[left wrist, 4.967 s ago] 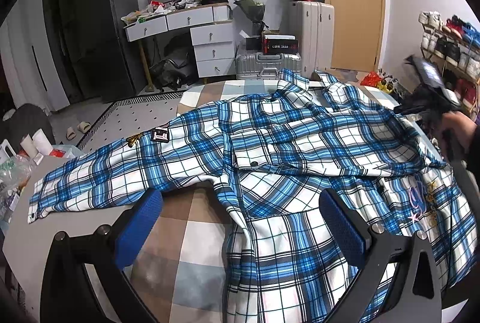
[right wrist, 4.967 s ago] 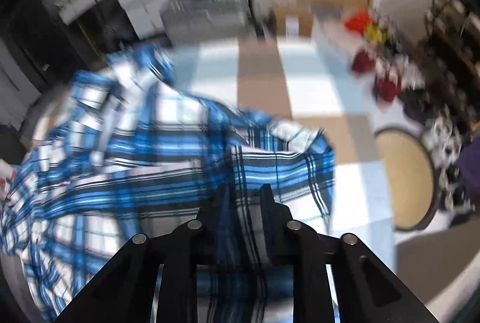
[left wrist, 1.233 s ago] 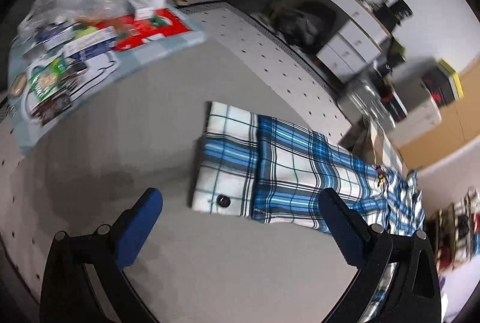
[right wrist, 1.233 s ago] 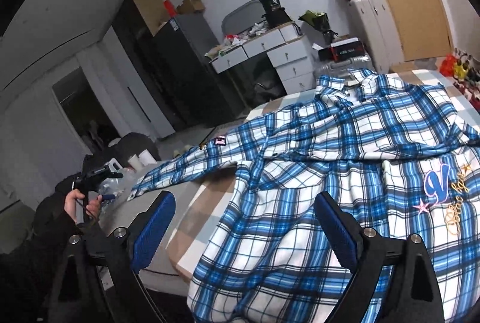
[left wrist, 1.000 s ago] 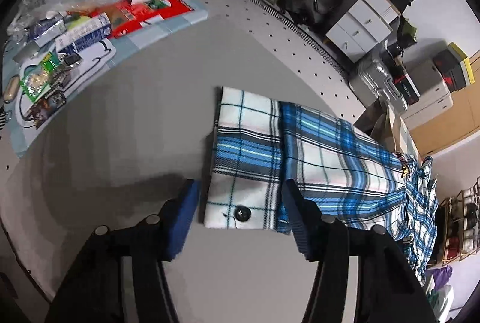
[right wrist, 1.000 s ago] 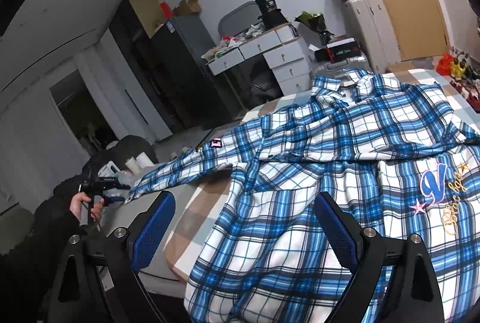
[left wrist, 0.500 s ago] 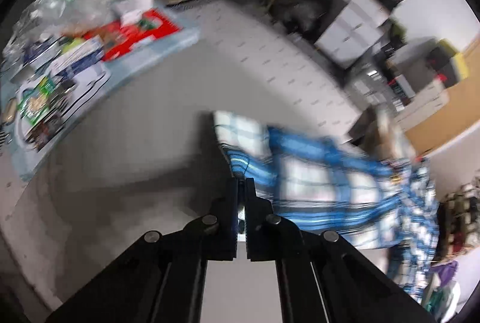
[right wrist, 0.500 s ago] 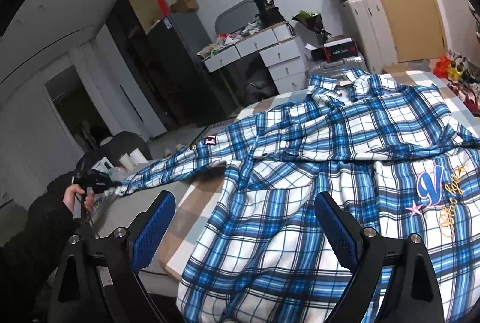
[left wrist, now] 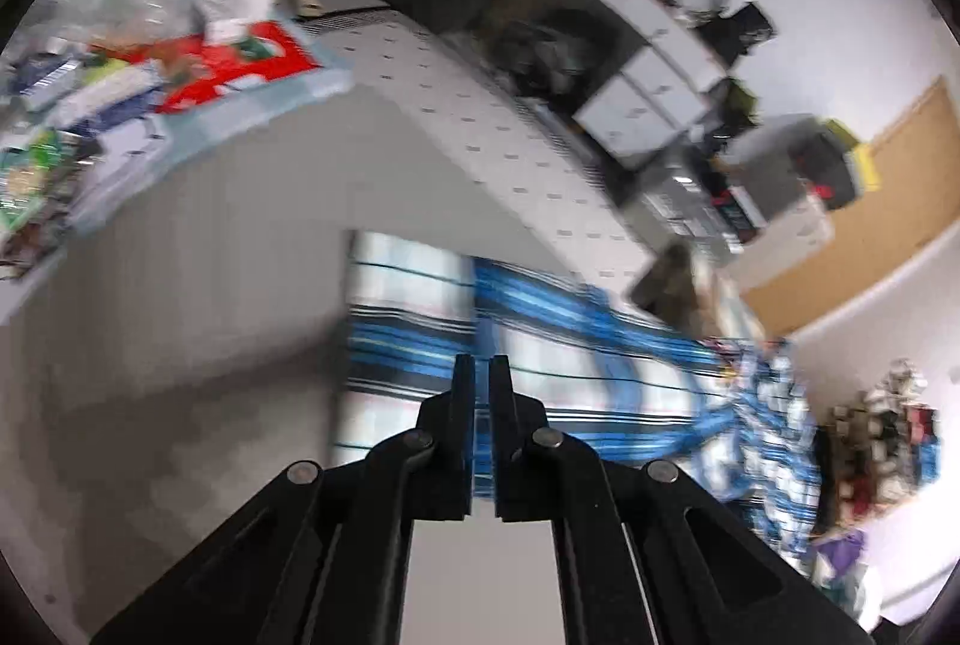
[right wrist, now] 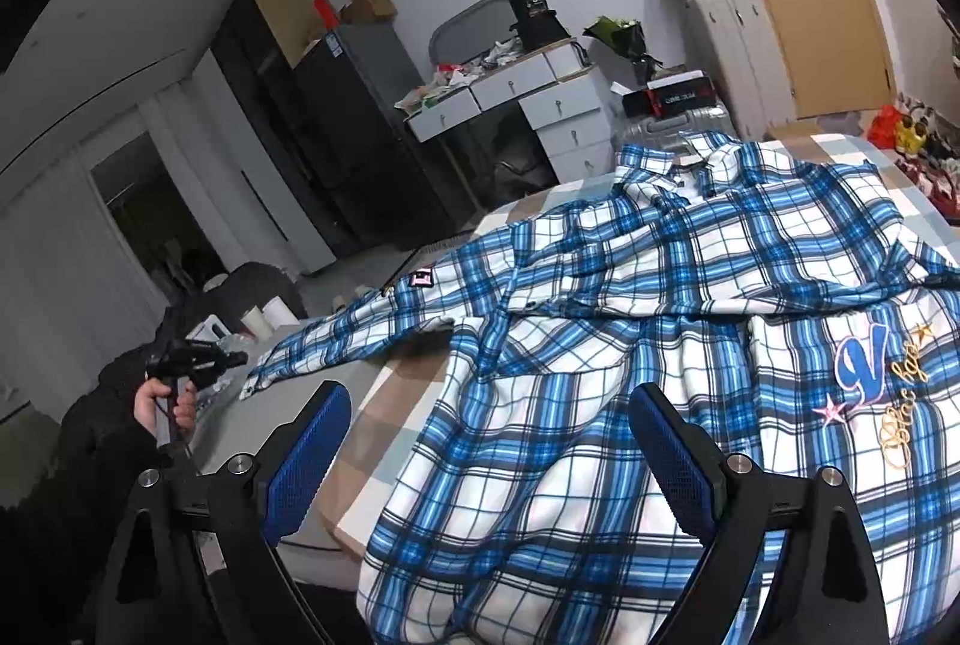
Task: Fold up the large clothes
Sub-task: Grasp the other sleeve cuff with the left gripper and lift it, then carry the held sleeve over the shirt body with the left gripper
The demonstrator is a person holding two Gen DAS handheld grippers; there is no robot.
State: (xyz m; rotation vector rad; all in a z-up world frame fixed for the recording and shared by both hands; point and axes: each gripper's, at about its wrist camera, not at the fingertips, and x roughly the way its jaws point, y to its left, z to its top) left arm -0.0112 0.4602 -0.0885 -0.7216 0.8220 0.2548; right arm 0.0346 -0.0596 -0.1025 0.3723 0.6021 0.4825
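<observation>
The left tongs (left wrist: 481, 363) point steeply down at the shirt cuff (left wrist: 408, 321), and their two black fingers (left wrist: 462, 393) are pressed nearly together on the edge of this cuff. In the right wrist view, the left hand (right wrist: 165, 405) grips the handle of these tongs at the far end of the shirt sleeve, and a dark sleeve covers the arm. The right tongs (right wrist: 486, 441) hang above the near part of the shirt with their blue pads (right wrist: 309, 456) wide apart, holding nothing.

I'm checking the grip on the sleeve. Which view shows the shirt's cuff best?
The left wrist view: the cuff fills mid-frame, pinched in the shut left claw, though blurred. The right wrist view shows it only small and far off, by the hand.
</observation>
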